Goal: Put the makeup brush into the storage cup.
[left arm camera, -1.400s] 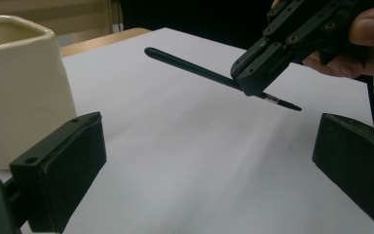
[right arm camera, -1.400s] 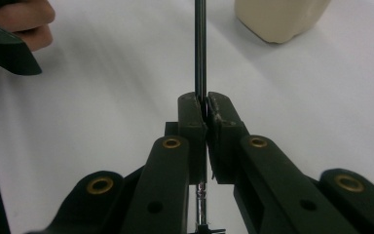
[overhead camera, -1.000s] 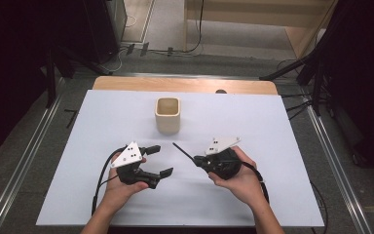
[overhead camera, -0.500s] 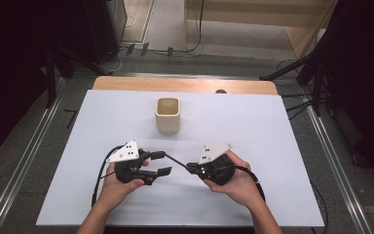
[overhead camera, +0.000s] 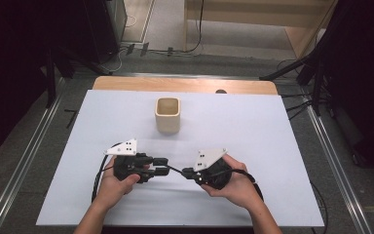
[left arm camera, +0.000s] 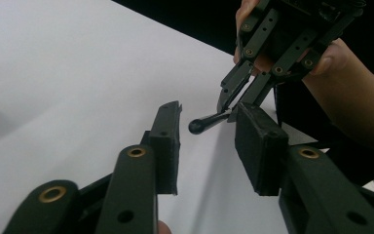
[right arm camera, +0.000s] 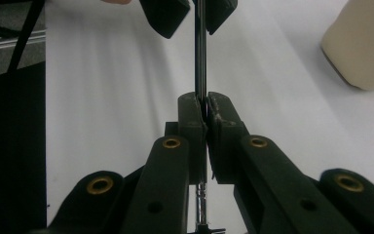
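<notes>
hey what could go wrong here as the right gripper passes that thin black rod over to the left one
The left gripper is open, with the rod's rounded tip only just between its pads, so it may close on too little and slip. If the right gripper lets go early, the rod drops onto the table.

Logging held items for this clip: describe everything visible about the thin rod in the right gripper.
The rod is slim, shiny and metal-looking, with a black rounded knob at one end. The right gripper is clamped on its shaft, holding it above the white table; its knob end reaches between the left gripper's open jaws, untouched.
</notes>
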